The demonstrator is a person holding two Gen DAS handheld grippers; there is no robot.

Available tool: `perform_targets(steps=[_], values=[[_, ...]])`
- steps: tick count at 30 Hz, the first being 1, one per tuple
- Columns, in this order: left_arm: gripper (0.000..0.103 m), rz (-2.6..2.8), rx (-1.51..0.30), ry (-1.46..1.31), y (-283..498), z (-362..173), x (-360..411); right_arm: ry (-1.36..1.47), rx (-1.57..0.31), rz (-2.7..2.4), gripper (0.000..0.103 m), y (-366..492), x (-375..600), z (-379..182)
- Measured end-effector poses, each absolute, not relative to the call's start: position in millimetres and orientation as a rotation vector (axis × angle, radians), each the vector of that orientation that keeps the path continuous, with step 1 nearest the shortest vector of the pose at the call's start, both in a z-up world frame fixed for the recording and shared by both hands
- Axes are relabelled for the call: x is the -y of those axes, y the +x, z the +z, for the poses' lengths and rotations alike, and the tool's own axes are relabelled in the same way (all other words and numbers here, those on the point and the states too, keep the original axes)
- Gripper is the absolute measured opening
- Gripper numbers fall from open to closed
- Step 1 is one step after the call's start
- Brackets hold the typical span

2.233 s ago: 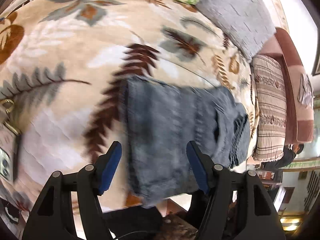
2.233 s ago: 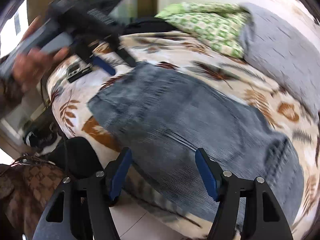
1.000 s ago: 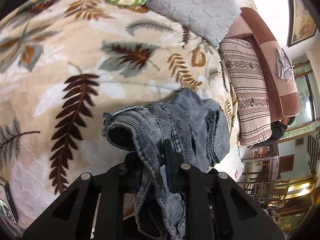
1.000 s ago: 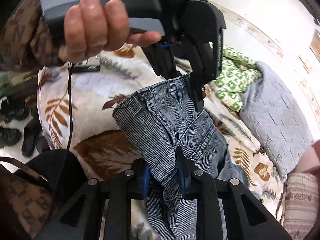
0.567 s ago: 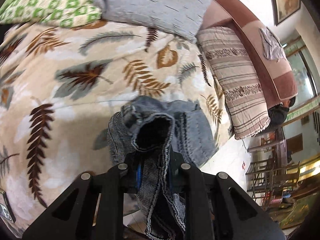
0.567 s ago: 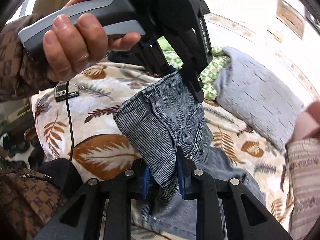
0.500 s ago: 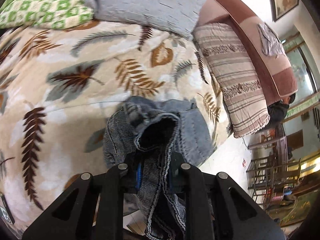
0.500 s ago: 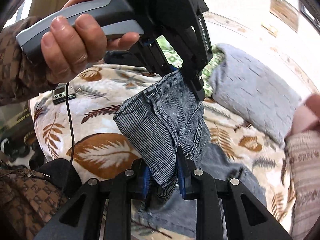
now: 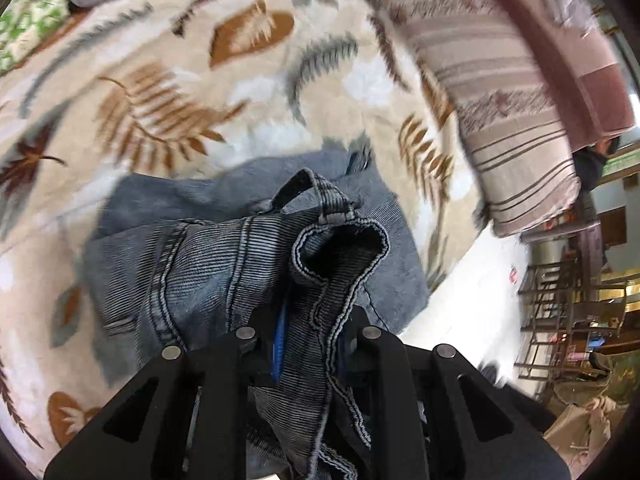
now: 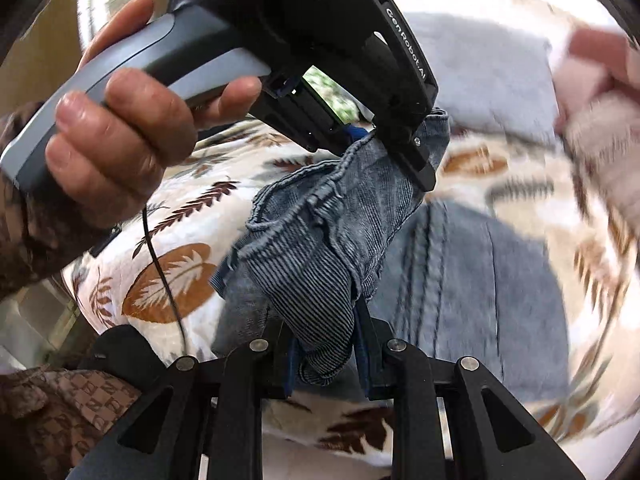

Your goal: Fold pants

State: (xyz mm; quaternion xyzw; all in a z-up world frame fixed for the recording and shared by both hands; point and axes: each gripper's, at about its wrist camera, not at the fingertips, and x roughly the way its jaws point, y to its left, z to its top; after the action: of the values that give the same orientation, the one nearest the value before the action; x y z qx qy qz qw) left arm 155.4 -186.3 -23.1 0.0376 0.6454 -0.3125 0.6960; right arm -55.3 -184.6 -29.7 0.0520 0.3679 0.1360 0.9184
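Observation:
Grey-blue denim pants (image 9: 192, 248) lie on a cream leaf-print blanket (image 9: 168, 88). My left gripper (image 9: 310, 332) is shut on one edge of the pants and holds it lifted above the lower layer. My right gripper (image 10: 326, 356) is shut on the pants' edge (image 10: 316, 288) too. In the right wrist view the left gripper (image 10: 376, 136) shows above, held by a hand (image 10: 116, 148), pinching the same raised fold. The rest of the pants (image 10: 472, 280) lies flat on the blanket beneath.
A grey quilted pillow (image 10: 492, 76) and a green patterned cushion (image 9: 24, 24) lie at the bed's head. A striped folded blanket (image 9: 500, 92) lies along the right side. The bed edge and white floor (image 9: 480, 292) are to the right, with furniture beyond.
Both grippers, still shut on the pants' edge, have carried it across the bed toward the striped blanket, over the other end of the pants. The views are motion-blurred.

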Motion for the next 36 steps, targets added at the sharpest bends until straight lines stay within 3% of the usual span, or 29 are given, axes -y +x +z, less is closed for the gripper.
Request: perform_targets(steps=[12,17,19,22,32,35,36], values=[[0.020,-0.665,-1.518,0.212,160.2,-61.5,229.3,0.520,-0.879,0.327,0.028,-43.0,253.1,-71.2],[0.034,-0.675,-1.524,0.198,156.7,-57.1,232.2,0.552,-0.894,0.332,0.030,-42.9,255.7,-75.7],[0.046,-0.678,-1.523,0.195,154.1,-54.8,236.8,0.568,-0.900,0.333,0.033,-42.9,258.8,-75.8],[0.055,-0.677,-1.508,0.222,144.5,-47.1,242.6,0.600,-0.899,0.340,0.037,-46.4,265.0,-74.9],[0.058,-0.694,-1.464,0.269,133.4,-14.4,242.9,0.619,-0.859,0.348,0.052,-65.1,288.0,-63.4],[0.059,-0.700,-1.447,0.286,132.4,-1.8,237.4,0.630,-0.843,0.313,0.067,-72.0,297.0,-61.7],[0.059,-0.704,-1.441,0.294,132.5,2.0,235.6,0.647,-0.834,0.308,0.068,-74.4,302.6,-61.3]])
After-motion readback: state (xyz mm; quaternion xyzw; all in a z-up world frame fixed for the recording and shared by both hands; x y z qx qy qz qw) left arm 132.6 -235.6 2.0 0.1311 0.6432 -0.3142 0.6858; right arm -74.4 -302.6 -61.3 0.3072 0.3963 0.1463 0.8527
